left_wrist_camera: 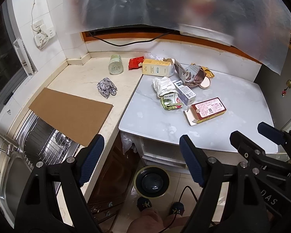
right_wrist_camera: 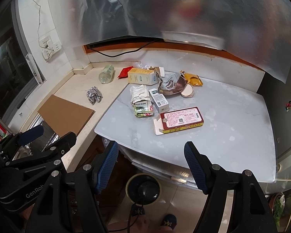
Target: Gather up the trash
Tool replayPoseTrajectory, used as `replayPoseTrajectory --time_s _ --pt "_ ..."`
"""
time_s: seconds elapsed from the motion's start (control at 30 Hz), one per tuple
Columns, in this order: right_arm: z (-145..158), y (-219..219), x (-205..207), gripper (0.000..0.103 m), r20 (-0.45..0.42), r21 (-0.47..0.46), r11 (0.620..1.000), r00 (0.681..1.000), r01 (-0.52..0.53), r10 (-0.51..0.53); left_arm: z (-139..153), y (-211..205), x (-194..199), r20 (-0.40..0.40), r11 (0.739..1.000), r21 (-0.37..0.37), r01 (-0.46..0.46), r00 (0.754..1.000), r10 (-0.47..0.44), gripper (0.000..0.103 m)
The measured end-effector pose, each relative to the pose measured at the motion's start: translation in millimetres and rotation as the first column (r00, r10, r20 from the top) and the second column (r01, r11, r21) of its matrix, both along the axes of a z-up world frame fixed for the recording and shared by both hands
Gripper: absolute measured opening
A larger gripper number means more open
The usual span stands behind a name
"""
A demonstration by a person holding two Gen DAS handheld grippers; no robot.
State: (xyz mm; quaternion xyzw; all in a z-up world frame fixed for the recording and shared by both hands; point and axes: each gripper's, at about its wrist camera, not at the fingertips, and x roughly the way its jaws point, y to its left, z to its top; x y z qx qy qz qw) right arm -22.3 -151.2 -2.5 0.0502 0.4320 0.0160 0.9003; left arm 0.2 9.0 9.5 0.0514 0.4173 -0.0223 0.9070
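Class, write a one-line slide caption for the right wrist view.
Open right gripper faces a red box and scattered trash on the white table.

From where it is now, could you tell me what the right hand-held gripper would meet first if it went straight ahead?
Probably the red box on the white table: it lies straight ahead of the open right hand-held gripper, with bare tabletop before it. Depth is unclear.

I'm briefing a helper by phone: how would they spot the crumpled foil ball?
Start at the beige countertop left of the grey table. Between the flat cardboard sheet and the clear jar lying on its side sits the crumpled foil ball. It is the only shiny silver item, lying alone.
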Motion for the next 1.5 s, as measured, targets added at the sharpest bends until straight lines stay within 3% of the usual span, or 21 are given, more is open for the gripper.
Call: replayPoseTrajectory --time_s 0.93,1.5 --pt "4 1 5 0.072 0.013 0.02 1.0 1.0 0.009 -0.01 0 -2 5 -0.003 1.0 0.008 -0.001 1.0 0.001 0.077" --pt "3 -4 19 0.072 -0.009 0.04 0.997 0.998 0.059 -0.059 -1 -10 30 -0.024 0.998 -0.009 0.054 0.998 -0.054 0.077"
